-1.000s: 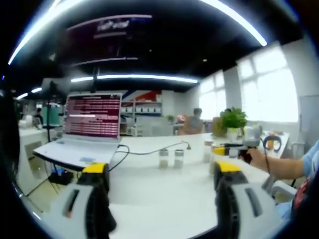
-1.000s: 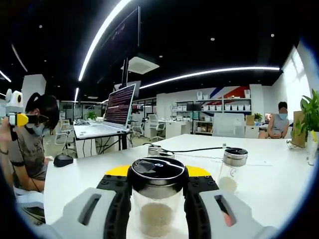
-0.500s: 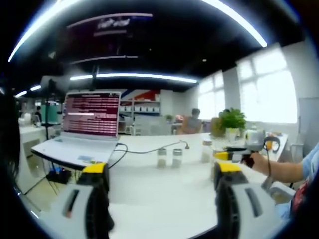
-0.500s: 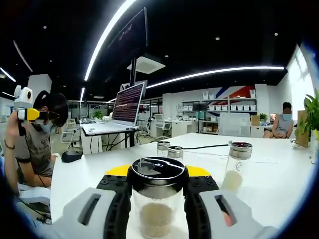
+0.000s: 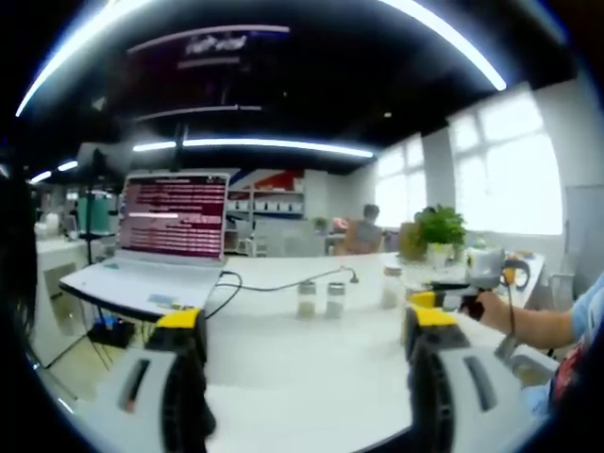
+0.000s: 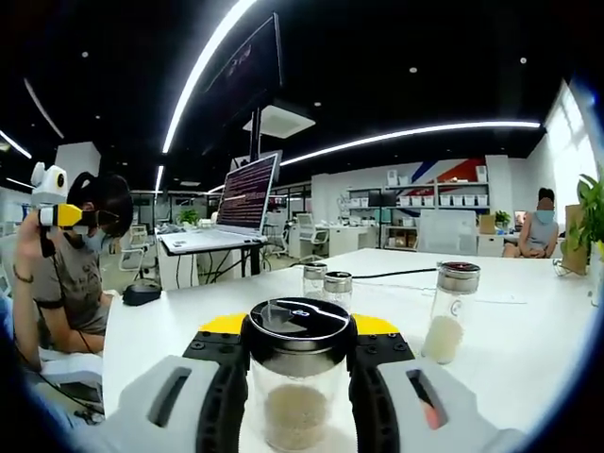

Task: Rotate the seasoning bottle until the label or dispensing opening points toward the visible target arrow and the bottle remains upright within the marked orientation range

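- Left gripper view: a laptop (image 5: 165,241) stands open at the left on a white table (image 5: 311,359), its screen lit with red lines of text, and a dark cable (image 5: 274,286) runs from it across the tabletop.
- The left gripper (image 5: 302,377) hangs above the near edge of the table with its jaws spread wide and nothing between them.
- Two small jars (image 5: 321,298) stand side by side near the middle of the table, and a taller one (image 5: 391,286) stands to their right.
- At the right edge a hand (image 5: 491,304) holds the other gripper over the table; a potted plant (image 5: 440,231) sits behind it by the windows. This view is soft, so what is in those jars is hard to tell.
- Right gripper view: at the left a person sits beside the table and holds the left gripper (image 6: 52,212) up near head height.
- The right gripper (image 6: 298,377) is pinching the seasoning bottle (image 6: 298,377), one jaw on each side of the clear glass just below the black lid. The bottle stands upright, with pale grains in its lower part.
- Beyond it stand the two small jars (image 6: 326,281), and to the right the tall jar (image 6: 447,311) with pale powder and a dark lid.
- A second person sits at the far right in the background.
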`<action>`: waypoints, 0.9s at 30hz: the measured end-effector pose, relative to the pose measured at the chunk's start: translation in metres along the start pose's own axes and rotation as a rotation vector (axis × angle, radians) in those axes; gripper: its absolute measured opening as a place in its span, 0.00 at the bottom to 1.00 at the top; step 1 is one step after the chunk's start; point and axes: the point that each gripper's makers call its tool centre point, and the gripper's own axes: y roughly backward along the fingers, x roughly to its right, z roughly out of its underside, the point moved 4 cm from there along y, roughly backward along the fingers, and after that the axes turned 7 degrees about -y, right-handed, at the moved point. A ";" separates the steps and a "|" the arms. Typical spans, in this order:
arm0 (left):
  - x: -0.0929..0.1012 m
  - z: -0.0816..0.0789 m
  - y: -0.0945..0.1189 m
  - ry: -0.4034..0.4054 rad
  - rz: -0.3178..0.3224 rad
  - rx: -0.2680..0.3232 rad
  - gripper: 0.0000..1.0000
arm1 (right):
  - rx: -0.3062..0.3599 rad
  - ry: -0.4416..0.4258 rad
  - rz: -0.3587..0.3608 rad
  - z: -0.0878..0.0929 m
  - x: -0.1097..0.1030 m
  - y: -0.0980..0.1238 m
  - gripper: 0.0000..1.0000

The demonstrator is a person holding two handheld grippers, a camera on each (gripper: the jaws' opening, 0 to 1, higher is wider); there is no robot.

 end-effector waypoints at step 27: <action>0.003 0.002 -0.001 -0.003 0.014 -0.001 0.92 | -0.008 -0.050 -0.052 0.006 0.006 -0.002 0.56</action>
